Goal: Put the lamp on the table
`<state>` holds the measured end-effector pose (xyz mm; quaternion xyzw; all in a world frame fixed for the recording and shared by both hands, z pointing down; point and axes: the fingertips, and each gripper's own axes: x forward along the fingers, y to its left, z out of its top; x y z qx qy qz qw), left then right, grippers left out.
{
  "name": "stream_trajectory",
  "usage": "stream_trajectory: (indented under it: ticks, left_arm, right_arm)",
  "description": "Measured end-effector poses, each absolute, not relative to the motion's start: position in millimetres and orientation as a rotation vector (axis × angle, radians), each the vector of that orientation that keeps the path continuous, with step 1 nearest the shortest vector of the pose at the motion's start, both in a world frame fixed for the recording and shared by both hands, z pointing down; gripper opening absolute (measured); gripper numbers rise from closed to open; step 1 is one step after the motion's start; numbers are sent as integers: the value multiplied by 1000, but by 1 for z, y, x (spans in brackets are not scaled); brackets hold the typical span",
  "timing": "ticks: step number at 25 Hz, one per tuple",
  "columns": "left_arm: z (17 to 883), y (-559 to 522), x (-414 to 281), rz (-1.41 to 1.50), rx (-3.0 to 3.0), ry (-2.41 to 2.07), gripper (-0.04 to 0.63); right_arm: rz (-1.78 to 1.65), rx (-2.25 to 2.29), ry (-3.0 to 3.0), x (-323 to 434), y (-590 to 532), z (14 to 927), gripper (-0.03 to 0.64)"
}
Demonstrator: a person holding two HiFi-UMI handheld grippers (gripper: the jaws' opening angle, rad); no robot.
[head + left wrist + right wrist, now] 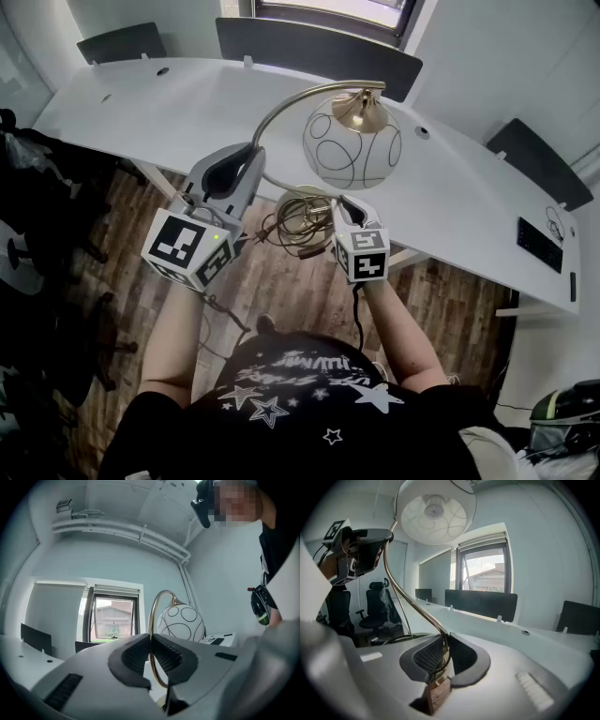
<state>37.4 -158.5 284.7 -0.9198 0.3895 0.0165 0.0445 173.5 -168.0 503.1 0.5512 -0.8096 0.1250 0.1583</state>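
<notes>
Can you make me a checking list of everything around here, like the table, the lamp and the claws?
Surface: long white table.
Job's things: lamp with a round white shade and a curved brass neck, held up at the table's near edge, not set down yet.
Clutter: dark flat thing, maybe a keyboard, at the table's right end.
Grippers: left claw shut on the brass neck; right claw shut on the lamp's stem low down, near the base.
Cables: lamp cord bunched by the base; black cable hanging from the right claw.
Surroundings: dark chairs behind the table, window, wood floor.
</notes>
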Motion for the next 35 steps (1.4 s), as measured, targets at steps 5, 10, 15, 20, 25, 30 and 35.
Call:
stream_trajectory:
  ticks: [5, 10, 15, 20, 25, 30, 35]
  left_arm:
    - [284, -157, 38, 42, -2816, 1167, 34]
    - [283, -160, 32, 68, -2816, 1171, 34]
    - [286, -166, 25, 77, -2824, 1156, 34]
    - [287, -168, 17, 97, -2852, 1132, 34]
    - [289, -178, -11, 123, -2868, 1095, 34]
    - [289, -188, -28, 119, -2886, 1023, 34]
    - [293, -193, -28, 85, -2904, 985, 34]
  right_arm:
    - [356, 1602, -2296, 177, -168, 507, 41]
    - [352, 1616, -2285, 171, -170, 505, 41]
    - [368, 1625, -2282, 164, -175, 508, 41]
    - [415, 1620, -2306, 157, -176, 509, 43]
    - [439, 1632, -2291, 131, -183, 509, 43]
    - [437, 1672, -2272, 118, -184, 508, 44]
    - [475, 1663, -2248, 114, -184, 515, 44]
